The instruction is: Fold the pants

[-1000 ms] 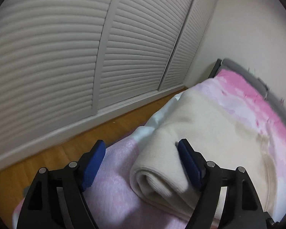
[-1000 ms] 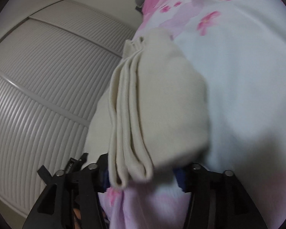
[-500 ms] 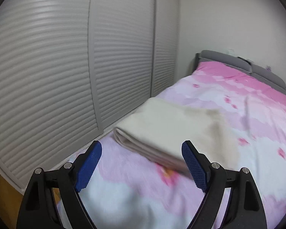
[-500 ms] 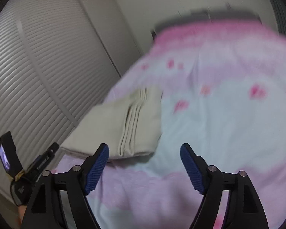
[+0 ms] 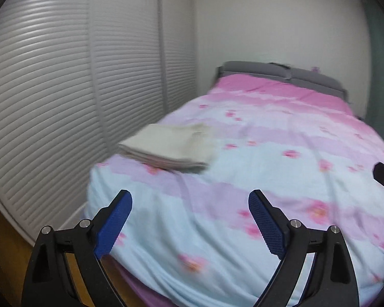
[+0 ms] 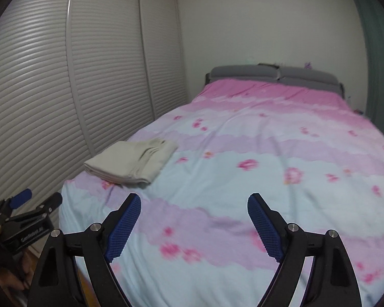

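Folded cream pants [image 6: 131, 162] lie flat near bed's [image 6: 243, 179] left edge. Left tongs [image 5: 189, 217] and right tongs [image 6: 194, 220] both spread apart, empty, well apart from pants.

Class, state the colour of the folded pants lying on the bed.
The pants are plain cream, off-white, with no pattern; the right wrist view shows them sharpest.

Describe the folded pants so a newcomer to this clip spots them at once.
Start at the bed with the pink floral cover. Near its foot, along the edge facing the louvred closet doors, lie the pants: a flat cream rectangle, the only plain thing on that patterned cover.
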`<state>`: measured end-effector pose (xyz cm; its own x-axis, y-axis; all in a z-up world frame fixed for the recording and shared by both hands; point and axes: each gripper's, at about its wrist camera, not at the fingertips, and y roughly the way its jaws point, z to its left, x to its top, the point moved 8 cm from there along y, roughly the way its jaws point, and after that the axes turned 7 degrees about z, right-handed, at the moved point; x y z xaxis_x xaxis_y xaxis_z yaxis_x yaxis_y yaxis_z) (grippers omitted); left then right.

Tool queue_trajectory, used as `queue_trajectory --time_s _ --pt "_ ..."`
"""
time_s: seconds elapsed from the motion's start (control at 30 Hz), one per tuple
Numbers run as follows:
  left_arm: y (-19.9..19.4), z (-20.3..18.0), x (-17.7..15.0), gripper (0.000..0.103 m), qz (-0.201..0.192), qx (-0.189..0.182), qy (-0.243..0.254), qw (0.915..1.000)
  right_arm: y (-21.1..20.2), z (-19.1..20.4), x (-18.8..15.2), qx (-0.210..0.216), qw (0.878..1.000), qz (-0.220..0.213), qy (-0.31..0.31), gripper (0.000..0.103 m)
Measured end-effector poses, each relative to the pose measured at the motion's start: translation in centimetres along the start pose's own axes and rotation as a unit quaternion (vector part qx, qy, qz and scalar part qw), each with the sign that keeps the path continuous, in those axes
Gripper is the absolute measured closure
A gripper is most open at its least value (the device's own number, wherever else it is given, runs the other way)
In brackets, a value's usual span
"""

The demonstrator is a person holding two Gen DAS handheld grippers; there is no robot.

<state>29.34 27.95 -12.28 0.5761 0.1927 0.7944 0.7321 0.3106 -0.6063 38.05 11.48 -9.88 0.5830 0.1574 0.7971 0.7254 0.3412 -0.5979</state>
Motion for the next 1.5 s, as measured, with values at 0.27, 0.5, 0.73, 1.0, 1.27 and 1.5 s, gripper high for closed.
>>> queue_trajectory --time_s 0.27,0.5,0.73,1.0,1.27,1.5 --pt "-8.5 -12.4 -3.0 0.010 -0.024 -0.083 0.054 0.9947 -13.2 -11.1 -3.3 -0.074 0.996 -0.029 0.033 0.017" --pt "-12.0 -19.5 -5.9 0.008 -0.023 -0.131 0.082 0.9877 -21.4 -19.0 -7.5 -0.135 0.987 -0.038 0.076 0.017" --pt "-12.9 -21.5 -7.8 0.005 -0.023 -0.135 0.108 0.9846 -25.4 -22.7 -10.7 -0.172 0.978 -0.043 0.106 0.017" --pt "-13.3 -20.4 -8.5 0.004 -0.035 -0.121 0.102 0.9868 -25.5 -22.8 -12.2 -0.180 0.977 -0.039 0.108 0.017" --pt "-12.9 -20.3 -8.9 0.004 -0.029 -0.123 0.111 0.9858 -25.2 -22.8 -13.1 -0.182 0.976 -0.036 0.111 0.017" --pt "-12.8 -20.3 -8.9 0.004 -0.026 -0.122 0.112 0.9858 -25.8 -22.8 -12.9 -0.189 0.975 -0.046 0.108 0.017"
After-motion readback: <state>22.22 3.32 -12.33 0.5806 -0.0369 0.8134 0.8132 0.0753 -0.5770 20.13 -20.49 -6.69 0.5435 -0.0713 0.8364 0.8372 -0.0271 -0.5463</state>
